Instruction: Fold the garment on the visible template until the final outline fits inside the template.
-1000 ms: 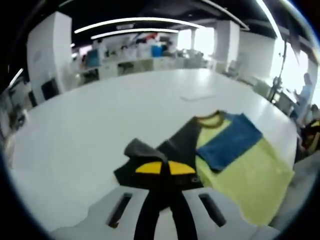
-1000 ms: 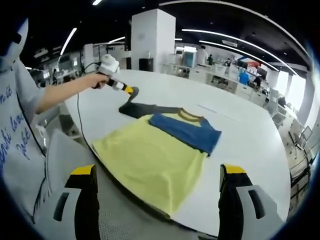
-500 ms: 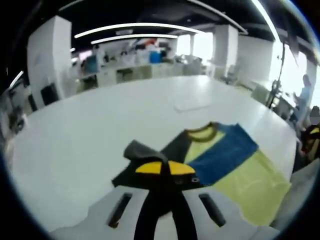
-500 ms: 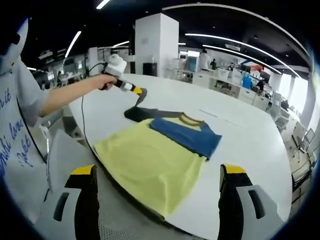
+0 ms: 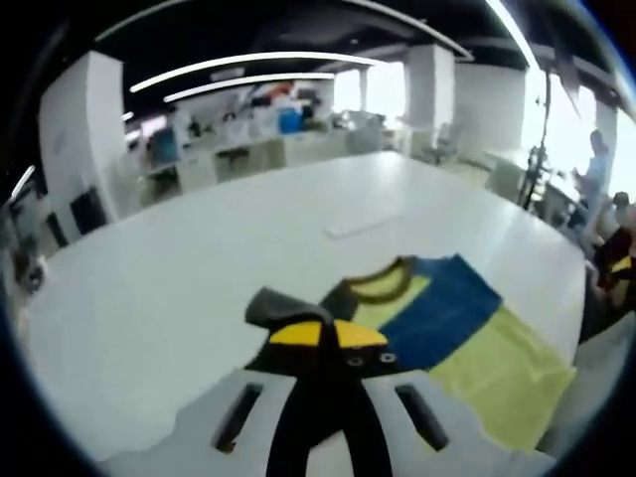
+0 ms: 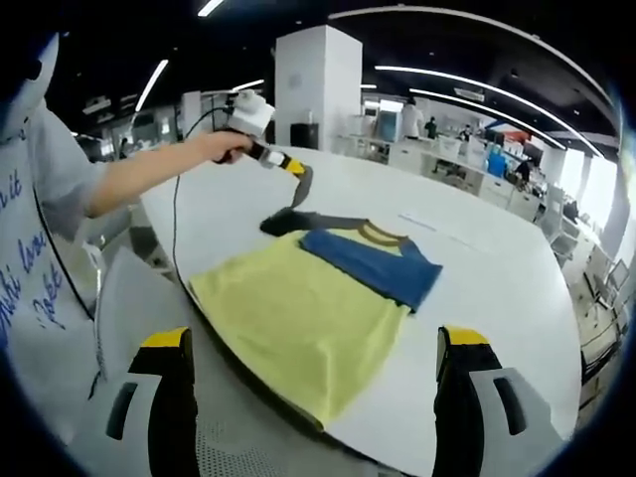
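Pinching the dark grey sleeve point(image 5: 281, 305) between closed jaws, the left gripper point(image 5: 328, 336) lifts it off the white table point(image 5: 179, 288), seemingly to carry it over the yellow T-shirt point(image 6: 298, 323) and narrow the outline. The blue sleeve point(image 6: 378, 265) already lies folded across the chest. The right gripper point(image 6: 313, 383) hangs with jaws wide apart, holding nothing, near the shirt's hem at the table edge. No template outline is clear.

a big white table point(image 6: 497, 268) carries a yellow shirt point(image 6: 298, 318) with a blue sleeve point(image 6: 378, 263) folded over it, one dark sleeve point(image 6: 298, 194) lifted
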